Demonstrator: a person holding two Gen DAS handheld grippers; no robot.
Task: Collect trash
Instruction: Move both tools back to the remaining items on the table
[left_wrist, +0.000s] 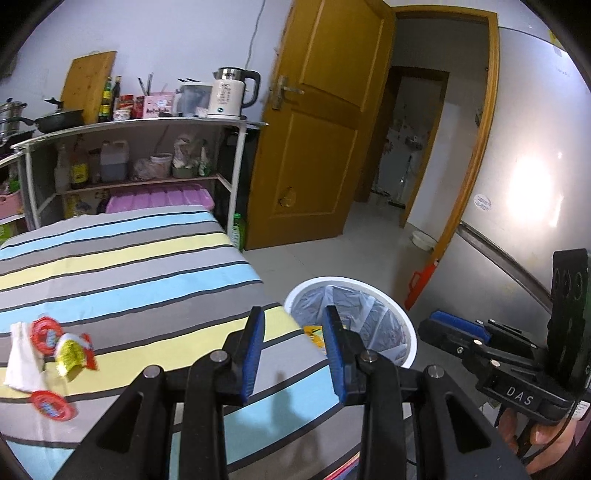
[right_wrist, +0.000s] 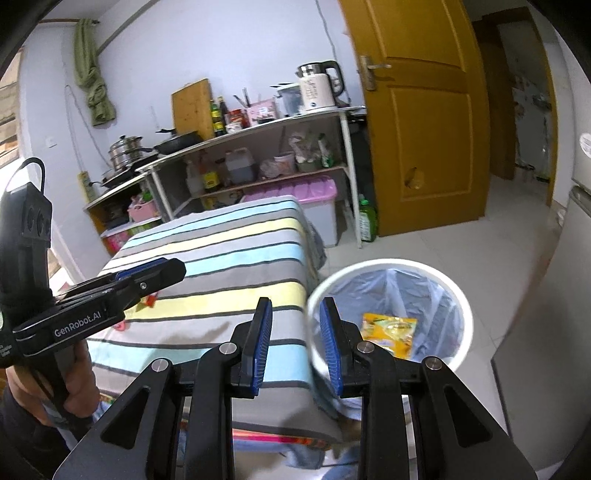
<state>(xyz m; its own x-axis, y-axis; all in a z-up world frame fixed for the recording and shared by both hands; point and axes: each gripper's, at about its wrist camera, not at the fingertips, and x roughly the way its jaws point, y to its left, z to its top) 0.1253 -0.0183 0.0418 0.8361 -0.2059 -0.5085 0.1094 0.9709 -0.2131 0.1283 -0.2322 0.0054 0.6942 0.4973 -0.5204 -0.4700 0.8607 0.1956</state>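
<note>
Trash lies on the striped tablecloth (left_wrist: 129, 258) at the left: a white tissue (left_wrist: 20, 360), a red and yellow wrapper (left_wrist: 74, 350) and two red round lids (left_wrist: 46, 332) (left_wrist: 51, 406). A white bin (left_wrist: 406, 325) with a clear liner stands on the floor right of the table; a yellow packet (right_wrist: 389, 330) lies inside it. My left gripper (left_wrist: 293, 325) is open and empty over the table's right edge. My right gripper (right_wrist: 295, 314) is open and empty, over the table corner and the bin rim (right_wrist: 465, 306). Red trash (right_wrist: 149, 299) shows partly behind the left gripper (right_wrist: 147, 275).
A shelf unit (left_wrist: 147, 127) with a kettle (left_wrist: 231, 92), pans and bottles stands behind the table. A brown door (left_wrist: 317, 129) is open onto a hallway. A green bottle (left_wrist: 238, 230) stands on the floor. A grey fridge (left_wrist: 524, 166) is on the right.
</note>
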